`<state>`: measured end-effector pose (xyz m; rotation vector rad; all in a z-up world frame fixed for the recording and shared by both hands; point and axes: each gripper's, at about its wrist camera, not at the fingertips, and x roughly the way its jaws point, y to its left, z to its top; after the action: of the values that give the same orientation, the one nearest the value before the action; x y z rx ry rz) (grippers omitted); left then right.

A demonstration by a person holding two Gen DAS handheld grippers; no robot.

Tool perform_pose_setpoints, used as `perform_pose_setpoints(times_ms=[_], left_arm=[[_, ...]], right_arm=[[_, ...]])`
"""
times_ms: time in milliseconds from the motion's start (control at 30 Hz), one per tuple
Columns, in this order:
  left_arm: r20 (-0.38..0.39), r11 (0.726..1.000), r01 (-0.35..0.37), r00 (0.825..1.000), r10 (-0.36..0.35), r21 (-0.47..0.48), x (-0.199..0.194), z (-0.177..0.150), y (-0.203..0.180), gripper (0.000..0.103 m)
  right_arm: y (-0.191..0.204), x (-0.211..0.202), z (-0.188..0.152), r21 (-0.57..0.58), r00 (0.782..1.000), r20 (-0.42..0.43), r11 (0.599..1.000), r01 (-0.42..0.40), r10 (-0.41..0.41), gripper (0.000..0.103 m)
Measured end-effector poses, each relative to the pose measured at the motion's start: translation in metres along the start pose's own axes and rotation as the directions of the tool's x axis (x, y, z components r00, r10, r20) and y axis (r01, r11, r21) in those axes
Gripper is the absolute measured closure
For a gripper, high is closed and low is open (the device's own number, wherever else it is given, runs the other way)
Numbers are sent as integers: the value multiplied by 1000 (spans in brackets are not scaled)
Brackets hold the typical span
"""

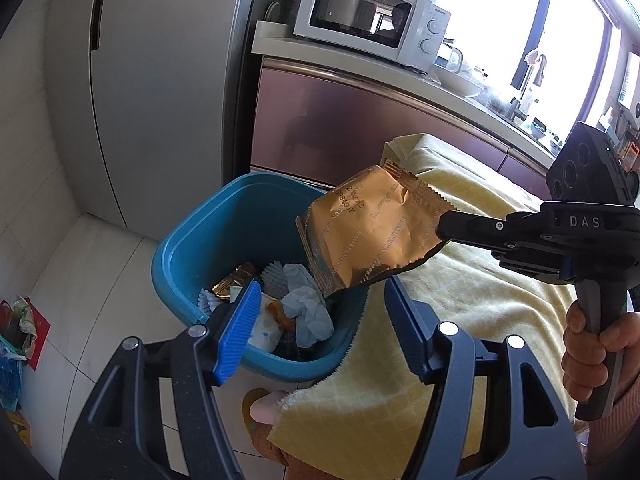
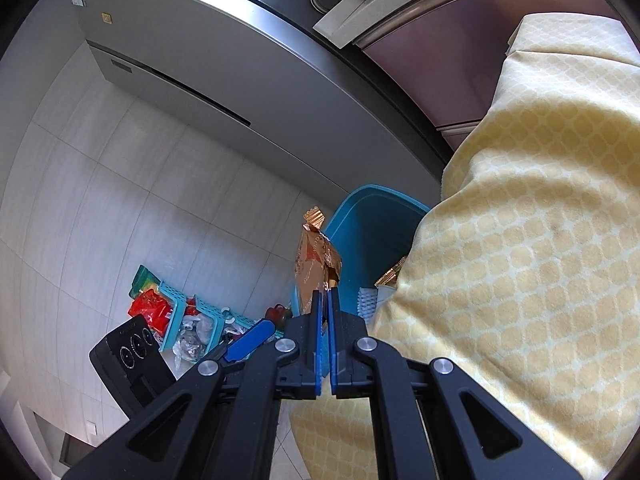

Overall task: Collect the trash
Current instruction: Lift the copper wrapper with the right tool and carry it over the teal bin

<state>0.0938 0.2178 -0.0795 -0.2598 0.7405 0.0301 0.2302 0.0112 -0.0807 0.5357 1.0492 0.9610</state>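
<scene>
My right gripper (image 1: pixel 444 229) is shut on a gold snack wrapper (image 1: pixel 360 228) and holds it above the rim of a blue trash bin (image 1: pixel 188 240). The bin stands on the floor beside the table and holds crumpled tissue (image 1: pixel 308 308), another gold wrapper and other scraps. In the right wrist view the wrapper (image 2: pixel 314 268) sticks up edge-on from my shut right gripper (image 2: pixel 325 300), in front of the bin (image 2: pixel 368 220). My left gripper (image 1: pixel 320 316) is open and empty, just above the near side of the bin.
A table under a yellow patterned cloth (image 1: pixel 472 280) fills the right side. A grey fridge (image 1: pixel 160 80) and a cabinet with a white microwave (image 1: pixel 368 16) stand behind the bin. Teal baskets with packets (image 2: pixel 180 316) sit on the tiled floor at left.
</scene>
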Motion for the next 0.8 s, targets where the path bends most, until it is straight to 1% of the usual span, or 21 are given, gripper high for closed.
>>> perform_pose_setpoints(times_ms=[333,667,800], left_arm=[[-8,1000,-11,1000,11,-19,11,4,8,40],[-20,999,-17,1000,16,-44,20,5,15,40],[-29,998,-29,999,27,-55,25,5,18,40]], right_arm=[[3,20,2,11,999,-16,999,32,-32,101],[6,37,2,-4,996,-26,996,88,-88,101],[5,45,3,-4,994,-40,995,101,-102,99]])
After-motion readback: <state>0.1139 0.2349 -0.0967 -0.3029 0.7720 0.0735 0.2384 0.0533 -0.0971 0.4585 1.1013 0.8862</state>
